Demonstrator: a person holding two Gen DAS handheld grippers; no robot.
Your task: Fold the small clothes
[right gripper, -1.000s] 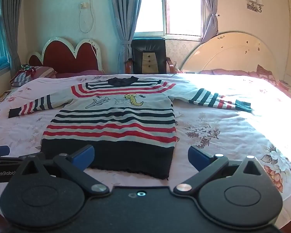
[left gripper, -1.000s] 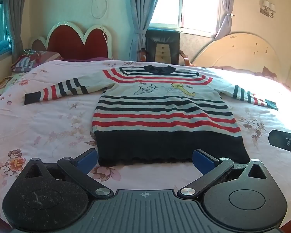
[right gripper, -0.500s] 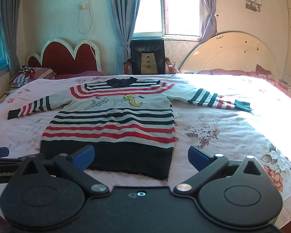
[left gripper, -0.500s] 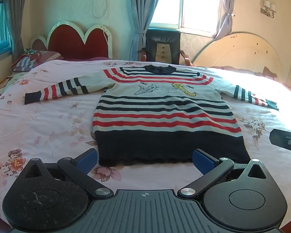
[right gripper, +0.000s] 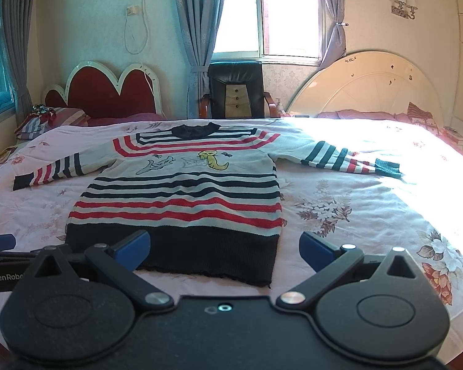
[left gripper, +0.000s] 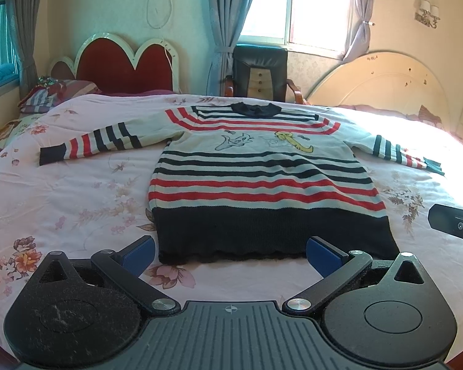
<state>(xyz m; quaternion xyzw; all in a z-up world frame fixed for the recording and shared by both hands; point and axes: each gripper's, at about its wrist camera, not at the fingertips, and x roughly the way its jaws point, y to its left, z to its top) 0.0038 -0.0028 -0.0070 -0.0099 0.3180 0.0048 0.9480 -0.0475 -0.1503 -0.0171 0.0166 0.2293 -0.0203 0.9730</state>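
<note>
A small striped sweater (left gripper: pixel 256 182) lies flat on the bed, front up, with both sleeves spread out and its dark hem nearest me. It also shows in the right wrist view (right gripper: pixel 185 197). My left gripper (left gripper: pixel 231 251) is open and empty, just short of the hem. My right gripper (right gripper: pixel 223 248) is open and empty, near the hem's right corner. The right gripper's tip shows at the right edge of the left wrist view (left gripper: pixel 453 225).
The bed has a pink floral cover (left gripper: pixel 61 203). A red heart-shaped headboard (left gripper: pixel 123 64) and pillows (left gripper: pixel 52 94) stand at the back left, a black chair (left gripper: pixel 259 74) under the window, and a cream round headboard (left gripper: pixel 382 83) at the back right.
Both views have shifted only slightly: the right wrist view has risen a little and shows more of the room. The sweater has not moved. Both grippers stay open.
</note>
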